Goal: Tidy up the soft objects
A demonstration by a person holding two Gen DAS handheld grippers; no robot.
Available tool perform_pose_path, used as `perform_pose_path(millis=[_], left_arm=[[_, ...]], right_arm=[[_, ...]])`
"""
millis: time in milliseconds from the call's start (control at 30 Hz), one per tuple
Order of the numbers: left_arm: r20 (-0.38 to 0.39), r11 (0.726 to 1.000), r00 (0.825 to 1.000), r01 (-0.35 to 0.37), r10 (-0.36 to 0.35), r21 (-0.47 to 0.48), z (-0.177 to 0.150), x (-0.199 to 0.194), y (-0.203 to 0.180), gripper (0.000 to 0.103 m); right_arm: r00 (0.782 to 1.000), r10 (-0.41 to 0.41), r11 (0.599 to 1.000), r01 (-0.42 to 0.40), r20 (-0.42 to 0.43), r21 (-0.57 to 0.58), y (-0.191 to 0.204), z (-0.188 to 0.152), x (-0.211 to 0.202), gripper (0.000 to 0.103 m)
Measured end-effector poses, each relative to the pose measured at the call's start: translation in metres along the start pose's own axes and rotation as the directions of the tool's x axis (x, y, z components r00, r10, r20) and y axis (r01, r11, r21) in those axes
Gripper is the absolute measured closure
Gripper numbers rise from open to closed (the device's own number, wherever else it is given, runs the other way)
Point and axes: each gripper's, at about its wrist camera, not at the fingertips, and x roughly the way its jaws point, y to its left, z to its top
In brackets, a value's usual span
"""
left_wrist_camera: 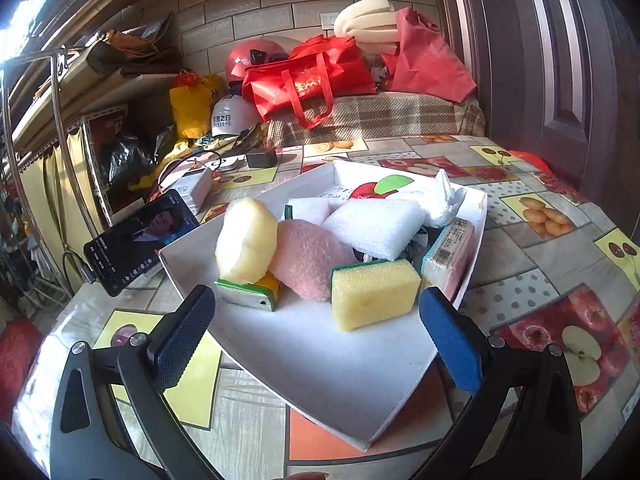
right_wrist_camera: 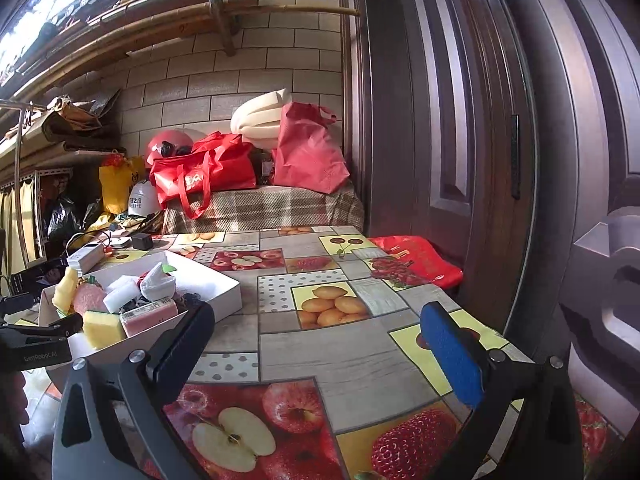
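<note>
Two tongs in play, both spread wide and pinching nothing. Left tongs (left_wrist_camera: 316, 332) point down at the near end of the white tray (left_wrist_camera: 320, 368), which sits on the fruit-print bench (left_wrist_camera: 532, 248); a yellow sponge with green backing (left_wrist_camera: 374, 292) lies just ahead of the gap between the jaws, likely the next pick. Soft items are already gathered in the tray: a pale yellow round sponge (left_wrist_camera: 246, 240) propped on a green-edged pack (left_wrist_camera: 248, 294), a pink fuzzy pad (left_wrist_camera: 308, 260) leaning against it, a white foam block (left_wrist_camera: 376, 226) behind, a knotted white bag (left_wrist_camera: 444, 200) at the far right, a pink wrapped pack (left_wrist_camera: 450, 256) on edge along the right wall. Crowding toward the far half leaves the near floor bare, presumably for access. Right tongs (right_wrist_camera: 318, 338) hover over open bench right of the tray, clear of everything. A phone (left_wrist_camera: 140, 240) rests left of the tray.
</note>
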Motion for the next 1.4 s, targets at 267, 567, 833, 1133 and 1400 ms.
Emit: perform_pose_path(millis=[267, 567, 833, 1133, 1400], left_arm=[[-0.026, 0.993, 0.994, 0.108, -0.107, 0.046, -0.005, -0.008, -0.019, 0.0], [-0.042, 0.994, 0.994, 0.099, -0.097, 0.043, -0.006, -0.005, -0.02, 0.0], [-0.046, 0.994, 0.994, 0.105, -0.103, 0.039, -0.008, -0.004, -0.02, 0.0], [-0.056, 0.993, 0.992, 0.112, -0.11, 0.034, -0.01, -0.001, -0.02, 0.0], [-0.05, 0.992, 0.992, 0.117, -0.115, 0.036, -0.012, -0.001, -0.02, 0.0]], right_arm=[[0.999, -0.014, 0.999, 0.015, -0.047, 0.031, -0.011, -0.003, 0.001, 0.0], [0.999, -0.007, 0.997, 0.012, -0.053, 0.077, -0.019, -0.005, 0.001, 0.0], [0.998, -0.02, 0.999, 0.022, -0.055, 0.036, -0.013, -0.004, 0.001, 0.0], [0.998, -0.019, 0.999, 0.022, -0.064, 0.049, -0.015, -0.004, 0.002, 0.0], [0.997, -0.019, 0.999, 0.022, -0.07, 0.047, -0.014, -0.004, 0.003, 0.0]])
